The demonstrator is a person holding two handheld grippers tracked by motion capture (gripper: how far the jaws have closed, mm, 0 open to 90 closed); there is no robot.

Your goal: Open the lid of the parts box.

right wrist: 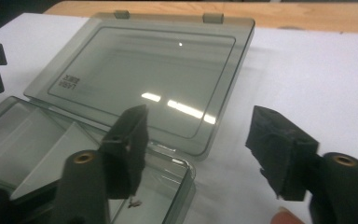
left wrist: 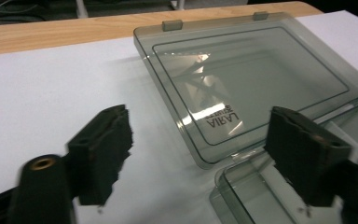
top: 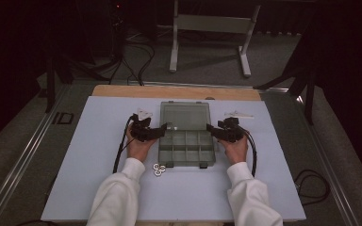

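Note:
A translucent grey compartment box point(top: 187, 147) lies open in the middle of the white mat, its lid point(top: 185, 115) folded flat toward the far side. My left gripper point(top: 163, 128) is at the box's left edge near the hinge line, jaws open. Along its jaws, the left gripper point(left wrist: 198, 121) straddles the lid's point(left wrist: 251, 79) near corner and a corner of the base point(left wrist: 247, 196). My right gripper point(top: 210, 127) is at the box's right edge, also open. Seen from its own camera, the right gripper point(right wrist: 199, 116) spans the hinge corner where lid point(right wrist: 144, 74) meets base point(right wrist: 37, 140). Nothing is held.
Three small metal rings point(top: 159, 169) lie on the mat by the box's near left corner. Small white pieces sit at the back left point(top: 144, 113) and back right point(top: 238, 114). The white mat point(top: 99, 188) covers a wooden table point(top: 122, 91). Cables trail from both grippers.

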